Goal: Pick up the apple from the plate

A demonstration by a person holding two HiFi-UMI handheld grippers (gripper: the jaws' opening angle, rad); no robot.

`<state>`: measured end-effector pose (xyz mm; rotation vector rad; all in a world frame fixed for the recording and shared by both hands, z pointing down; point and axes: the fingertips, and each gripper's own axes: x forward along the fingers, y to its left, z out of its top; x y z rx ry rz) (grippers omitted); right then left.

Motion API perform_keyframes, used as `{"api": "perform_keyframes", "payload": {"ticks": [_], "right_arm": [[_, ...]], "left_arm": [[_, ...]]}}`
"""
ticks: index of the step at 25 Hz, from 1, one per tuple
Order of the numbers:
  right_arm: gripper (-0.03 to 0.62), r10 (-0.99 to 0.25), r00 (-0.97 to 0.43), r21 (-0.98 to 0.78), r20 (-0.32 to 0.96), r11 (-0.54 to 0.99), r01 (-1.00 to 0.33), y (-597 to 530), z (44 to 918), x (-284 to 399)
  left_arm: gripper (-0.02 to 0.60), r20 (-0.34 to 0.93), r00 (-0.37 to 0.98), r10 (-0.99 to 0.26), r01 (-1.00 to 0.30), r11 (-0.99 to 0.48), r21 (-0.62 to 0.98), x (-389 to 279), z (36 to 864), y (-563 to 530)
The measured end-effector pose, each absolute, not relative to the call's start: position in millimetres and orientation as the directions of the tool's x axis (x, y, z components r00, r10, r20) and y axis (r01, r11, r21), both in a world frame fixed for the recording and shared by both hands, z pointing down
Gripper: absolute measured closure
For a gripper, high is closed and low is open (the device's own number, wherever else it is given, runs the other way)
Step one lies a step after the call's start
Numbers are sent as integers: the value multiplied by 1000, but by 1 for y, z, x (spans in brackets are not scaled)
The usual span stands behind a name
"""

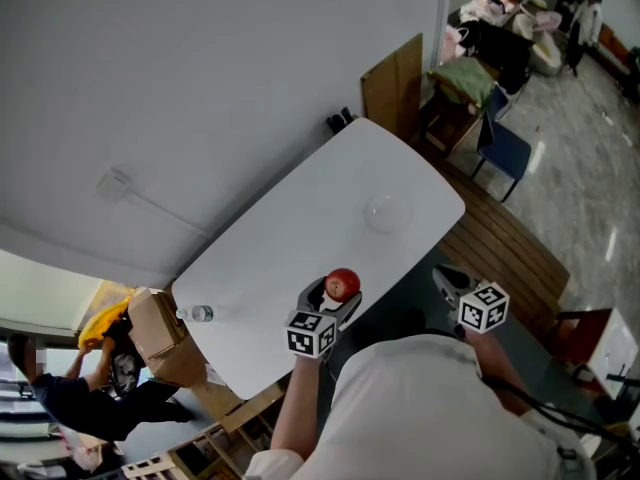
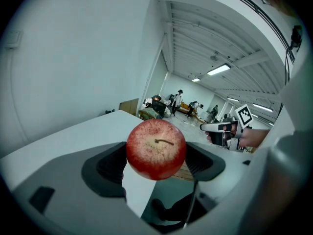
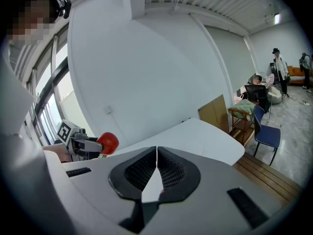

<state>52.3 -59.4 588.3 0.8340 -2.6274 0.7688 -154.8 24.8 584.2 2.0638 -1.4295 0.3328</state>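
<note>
A red apple [image 1: 342,284] with a short stem is clamped between the jaws of my left gripper [image 1: 338,298], held in the air above the near edge of the white table [image 1: 300,258]. In the left gripper view the apple [image 2: 156,149] fills the gap between the two dark pads. A clear plate [image 1: 388,211] lies on the table's far right part, with nothing on it. My right gripper [image 1: 447,280] hovers off the table's near right side, its jaws pressed together with nothing between them [image 3: 156,169]. From the right gripper view the apple [image 3: 108,142] shows at left.
A small water bottle [image 1: 198,314] lies at the table's left corner. Cardboard boxes [image 1: 160,333] and a person [image 1: 70,393] are on the floor to the left. A blue chair [image 1: 500,146], a wooden board [image 1: 392,86] and a wooden platform [image 1: 505,253] stand at right.
</note>
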Motion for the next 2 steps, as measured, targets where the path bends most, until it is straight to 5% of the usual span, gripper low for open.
{"api": "perform_keyframes", "payload": {"ticks": [2], "right_arm": [[557,-450,-795,-403,406,693,-598,-61,589,54]], "left_arm": [[206,519,388,-761,-913,-239,331,-153,585,24]]}}
